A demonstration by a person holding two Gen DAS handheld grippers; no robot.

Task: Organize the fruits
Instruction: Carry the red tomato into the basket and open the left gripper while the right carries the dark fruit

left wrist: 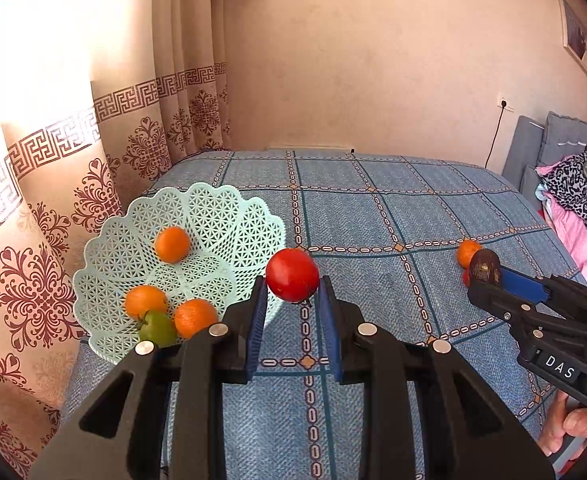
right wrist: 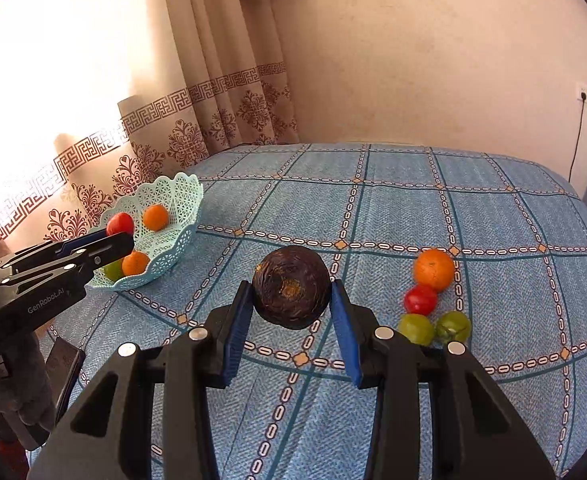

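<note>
My left gripper (left wrist: 292,286) is shut on a red tomato (left wrist: 292,275), held above the cloth just right of the mint lattice basket (left wrist: 229,216). The basket holds three oranges (left wrist: 172,244) and a green fruit (left wrist: 157,327). My right gripper (right wrist: 291,292) is shut on a dark brown round fruit (right wrist: 291,286), lifted over the blue checked tablecloth (right wrist: 493,220). Right of it on the cloth lie an orange (right wrist: 433,269), a small red tomato (right wrist: 420,299) and two green fruits (right wrist: 415,329). In the left wrist view the right gripper (left wrist: 489,276) appears at the far right with the dark fruit (left wrist: 484,266).
Patterned curtains (left wrist: 93,152) hang close behind the basket at the left. A grey headboard and a pile of bedding (left wrist: 573,192) sit at the far right. A person's hand (left wrist: 573,424) holds the right gripper's handle. A black flat object (right wrist: 67,376) lies at the cloth's left edge.
</note>
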